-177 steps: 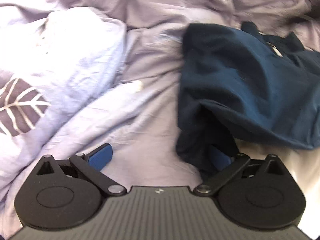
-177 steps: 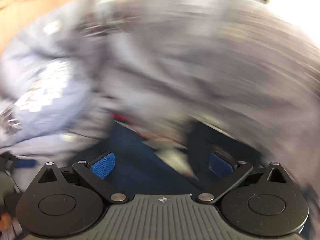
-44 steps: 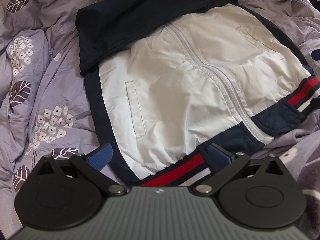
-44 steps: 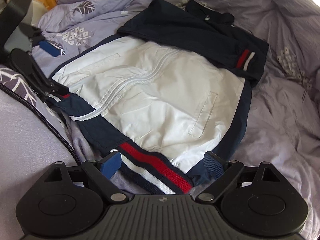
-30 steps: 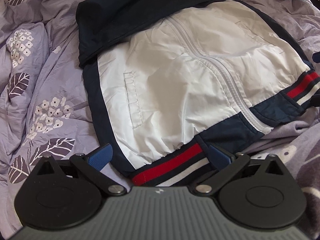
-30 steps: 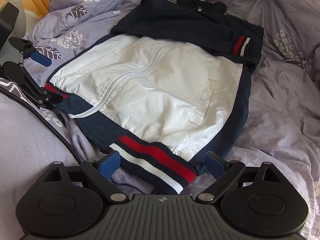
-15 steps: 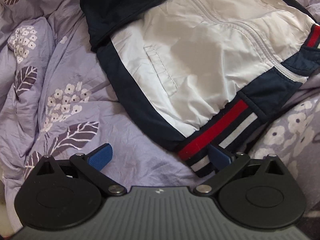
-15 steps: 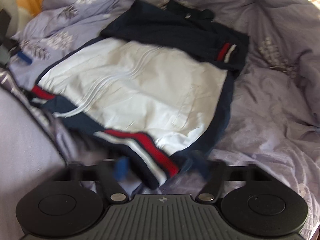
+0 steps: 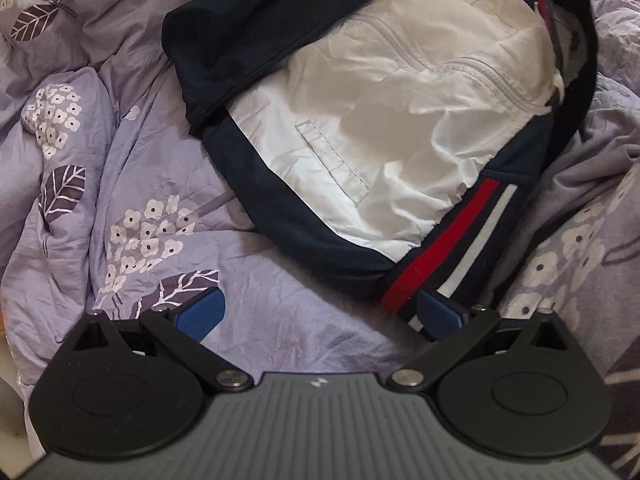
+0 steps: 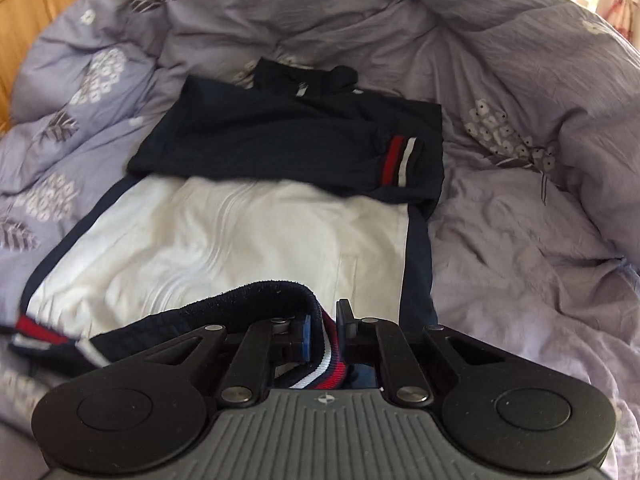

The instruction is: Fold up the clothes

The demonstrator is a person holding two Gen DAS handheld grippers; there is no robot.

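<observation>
Bed: my jacket lies on a rumpled lilac duvet (image 10: 520, 240) printed with white flower clusters and dark leaves; it fills nearly all of both views.
Jacket: it (image 10: 224, 240) lies spread in the middle of the duvet, front up, a white body with a navy border down each side and a zip line curving across the white.
Upper part: navy, with the collar at the far end of the jacket.
Sleeve: a navy sleeve (image 10: 280, 148) is folded across the chest, its cuff (image 10: 400, 160) striped red and white.
Hem: a ribbed band (image 9: 452, 240) in navy, red and white runs along the near edge; on my right side it is lifted off the bed and curls over the white panel.
Pocket: a stitched welt (image 9: 332, 160) slants on the white front.
Right hand-held gripper: it (image 10: 322, 328) has just been closing and now pinches the striped hem band, the fabric bunched between its blue pads.
Left hand-held gripper: it (image 9: 320, 312) stands wide apart over the duvet, holding nothing; its right pad (image 9: 438, 312) sits at the corner of the hem, its left pad over bare duvet.
</observation>
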